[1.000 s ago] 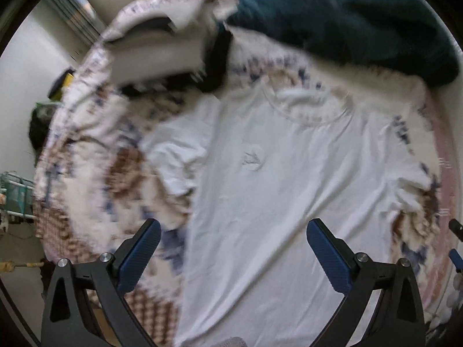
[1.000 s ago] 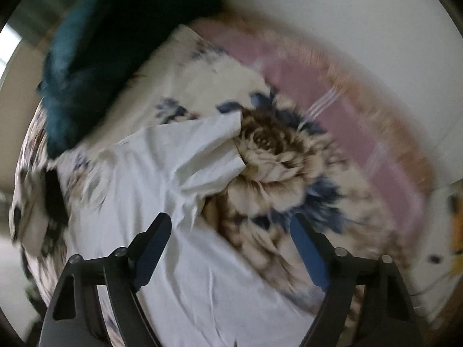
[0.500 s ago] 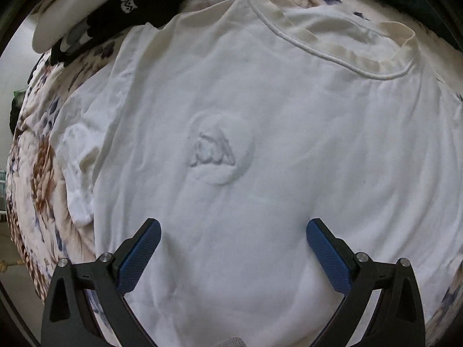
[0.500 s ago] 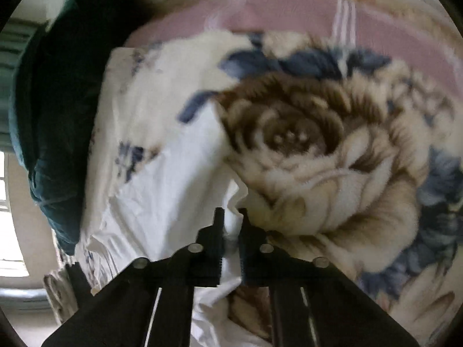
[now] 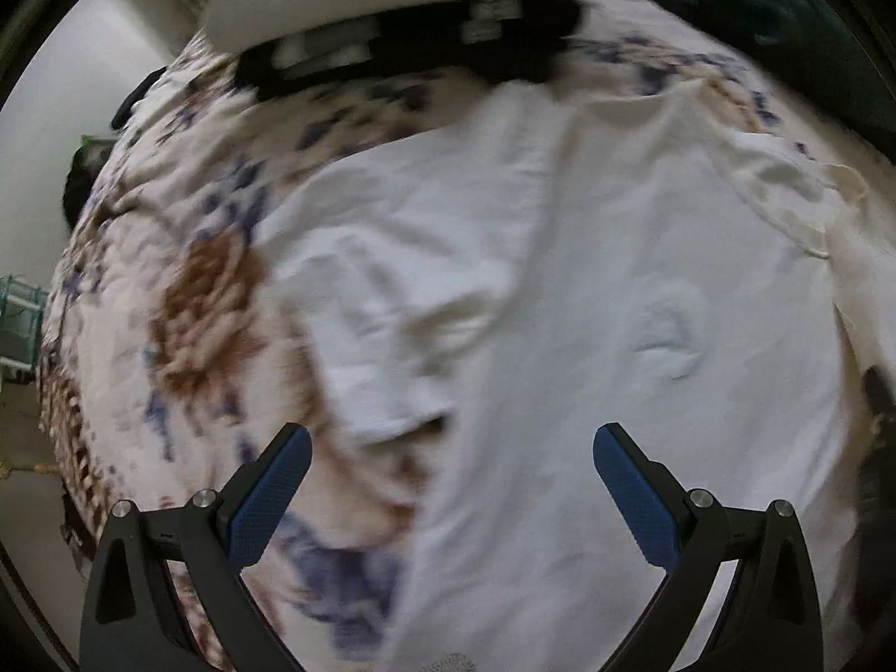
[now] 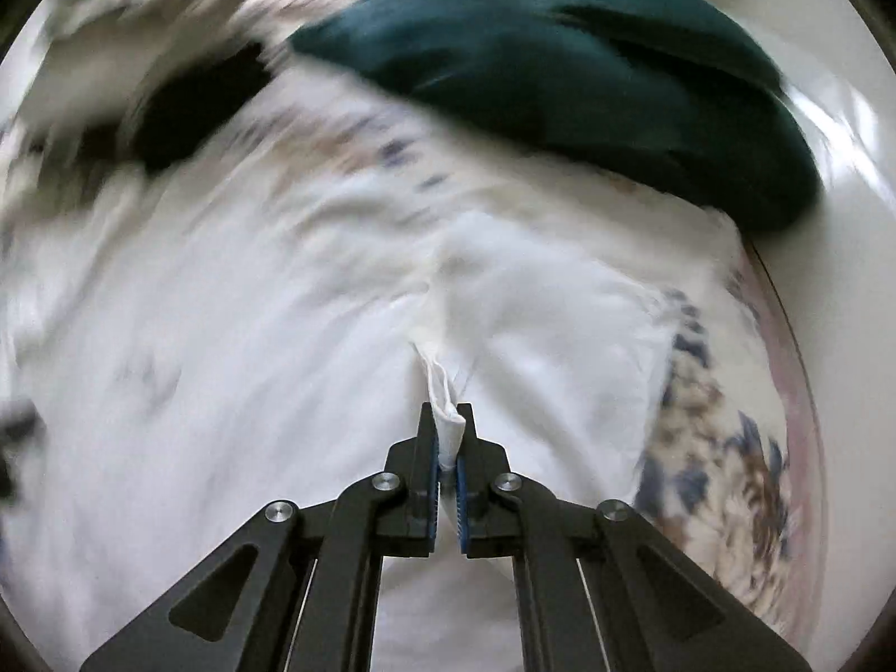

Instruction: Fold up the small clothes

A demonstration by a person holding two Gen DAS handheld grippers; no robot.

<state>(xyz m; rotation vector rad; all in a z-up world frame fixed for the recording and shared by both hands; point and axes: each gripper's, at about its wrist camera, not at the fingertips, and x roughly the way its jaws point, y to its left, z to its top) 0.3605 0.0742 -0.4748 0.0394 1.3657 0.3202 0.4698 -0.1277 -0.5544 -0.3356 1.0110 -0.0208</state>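
T-shirt (image 6: 269, 369) | pinched in right hand-held gripper (image 6: 447, 437) | beneath spread left hand-held gripper (image 5: 448, 481)

motion-blurred floral bedspread (image 6: 722, 437) and t-shirt (image 6: 224, 392)

In the left wrist view we see open room over the flat white cotton T-shirt (image 5: 588, 291) in the middle of the frame and over the floral brown-and-blue bedspread (image 5: 190, 302) at left. Along the top edge, a stack of folded white and black clothes (image 5: 369, 11) blocks the way. In the right wrist view a bulky dark teal blanket (image 6: 588, 73) fills the upper right, bounding the free space there.
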